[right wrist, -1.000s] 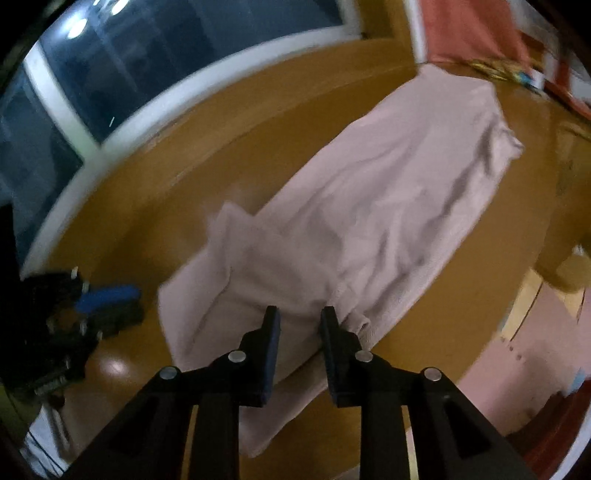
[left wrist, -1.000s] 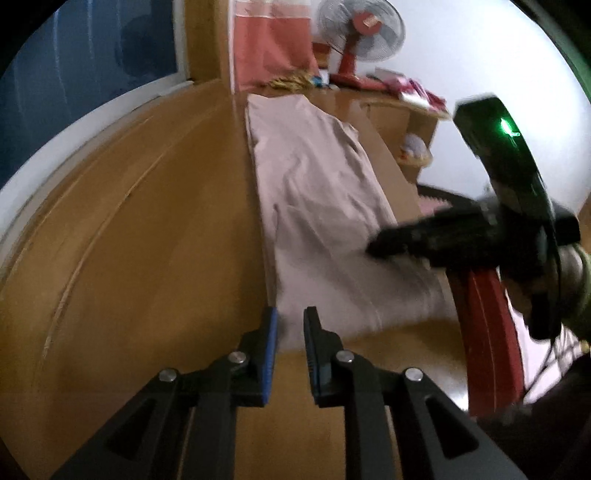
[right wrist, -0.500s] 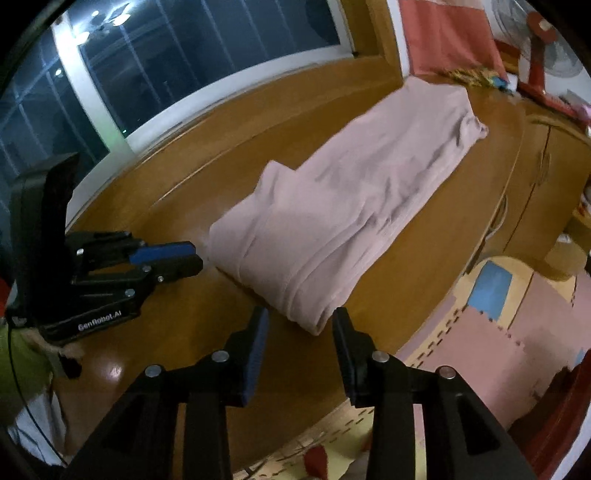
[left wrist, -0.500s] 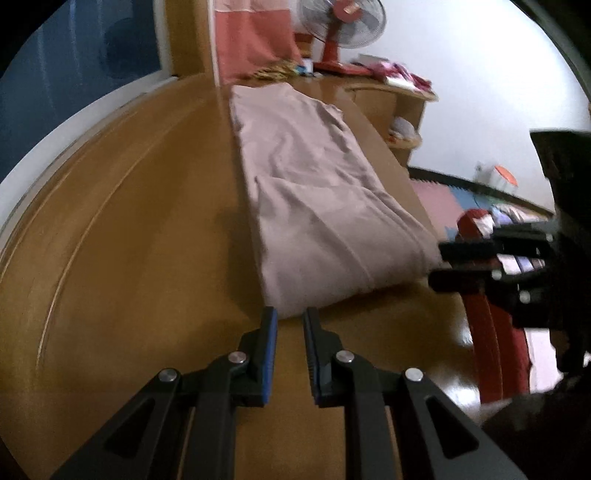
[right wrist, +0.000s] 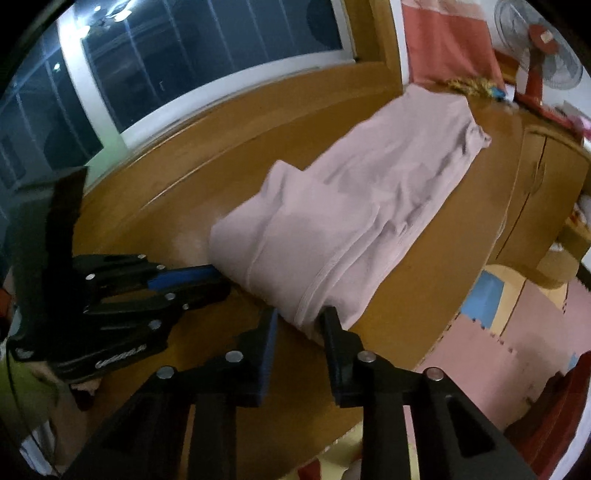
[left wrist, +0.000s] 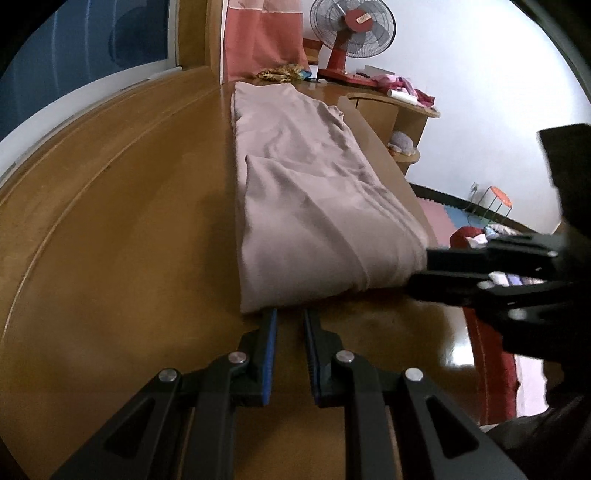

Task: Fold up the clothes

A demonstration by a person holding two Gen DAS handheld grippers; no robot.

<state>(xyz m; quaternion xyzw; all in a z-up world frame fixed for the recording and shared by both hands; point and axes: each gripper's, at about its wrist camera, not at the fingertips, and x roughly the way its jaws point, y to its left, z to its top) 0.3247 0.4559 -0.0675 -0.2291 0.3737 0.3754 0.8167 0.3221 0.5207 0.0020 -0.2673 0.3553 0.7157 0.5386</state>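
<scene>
While cloth (left wrist: 314, 221) lies limp near desk (left wrist: 110, 240) front edge, we judge it light, floppy; grab folded near corners. Left gripper (left wrist: 290, 321) narrowly parted, empty; right gripper (right wrist: 299, 321) just narrowing, straddling fold, pinch unclear.

Blurred lettering only, nothing legible

White lettering stood on the side of the black plastic left gripper (right wrist: 221, 282), low on its body, too smeared to read; a pale label on the red hub of the round electric fan (left wrist: 352, 33) was equally unreadable.

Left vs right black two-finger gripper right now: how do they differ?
Left gripper jaws narrow, nothing between, tips at the near edge of the folded pink garment. Right gripper jaws wider, just been closing, garment corner between them; pinch unclear. Both black, blue-padded, at the fold.
</scene>
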